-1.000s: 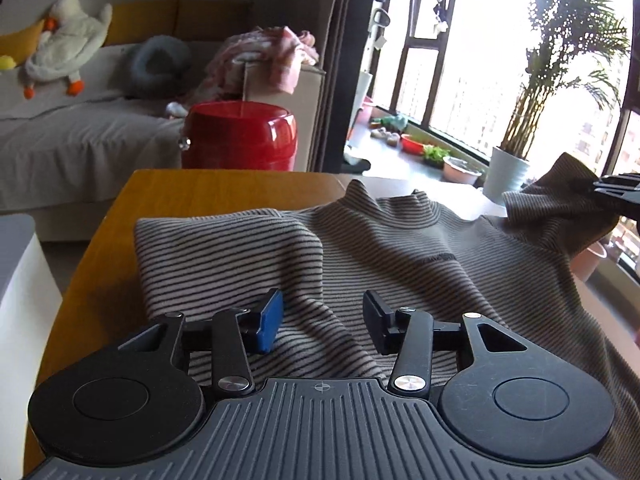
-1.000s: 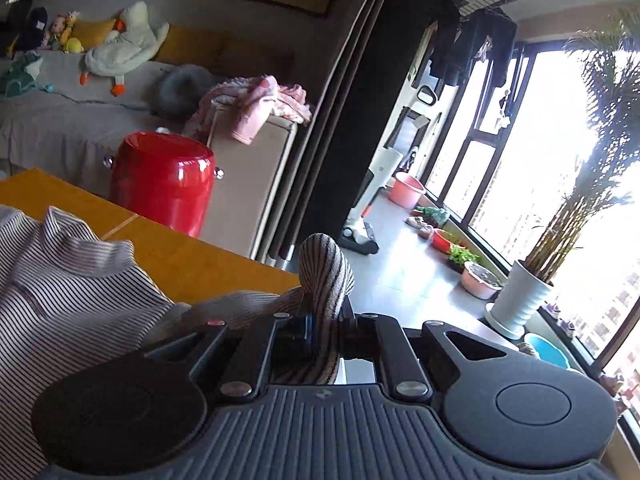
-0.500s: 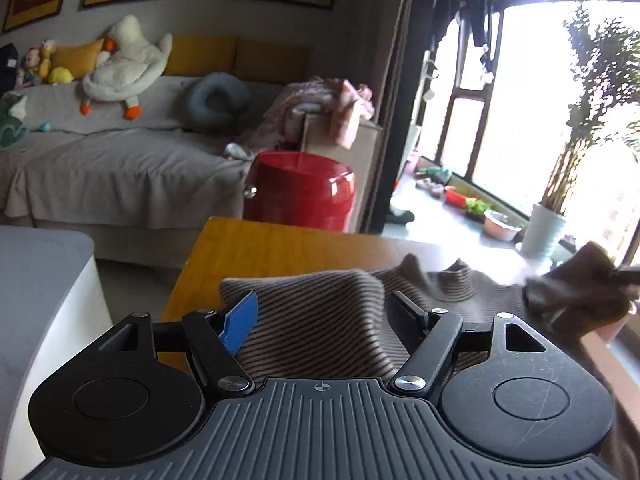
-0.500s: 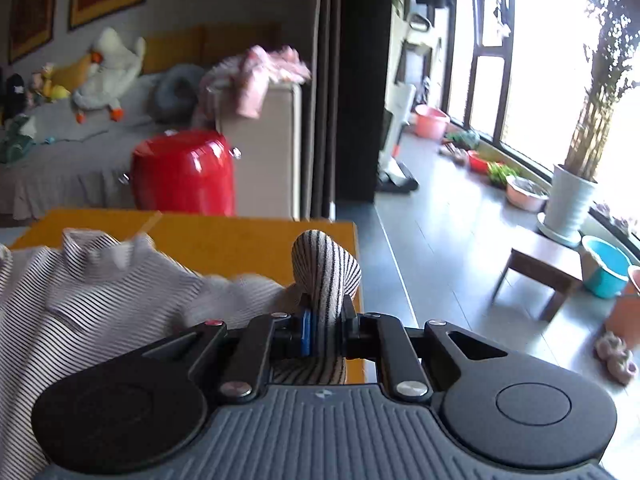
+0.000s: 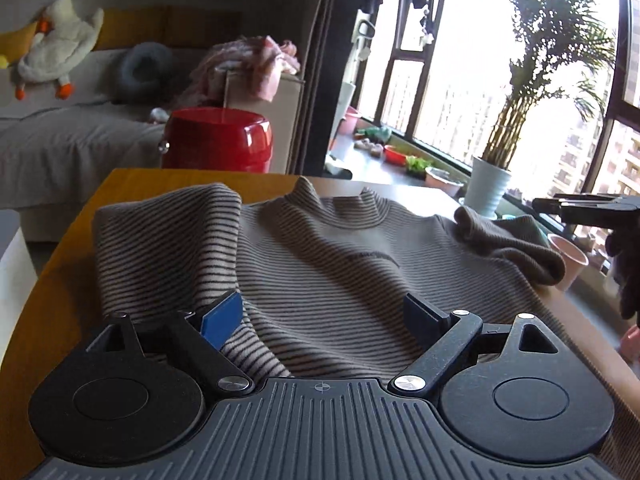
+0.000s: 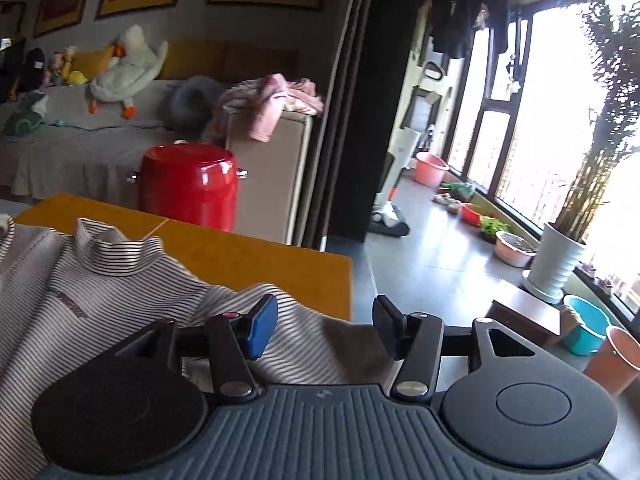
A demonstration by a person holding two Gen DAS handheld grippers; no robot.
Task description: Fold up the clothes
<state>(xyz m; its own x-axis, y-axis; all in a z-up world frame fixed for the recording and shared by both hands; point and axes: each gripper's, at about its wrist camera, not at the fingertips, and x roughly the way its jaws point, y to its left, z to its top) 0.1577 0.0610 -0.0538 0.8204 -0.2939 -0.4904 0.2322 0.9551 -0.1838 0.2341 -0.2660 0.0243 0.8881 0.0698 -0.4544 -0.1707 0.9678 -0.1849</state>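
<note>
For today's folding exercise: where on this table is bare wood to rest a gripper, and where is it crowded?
Bare table lies between the shirt's collar and the red drum, and along the left edge beside the folded sleeve. The striped shirt crowds the middle.

The sweater (image 5: 340,264) lies on the table (image 5: 132,184), with the stool (image 5: 218,140) behind it.

Sweater (image 5: 360,264) chest print — unreadable; no legible text.
</note>
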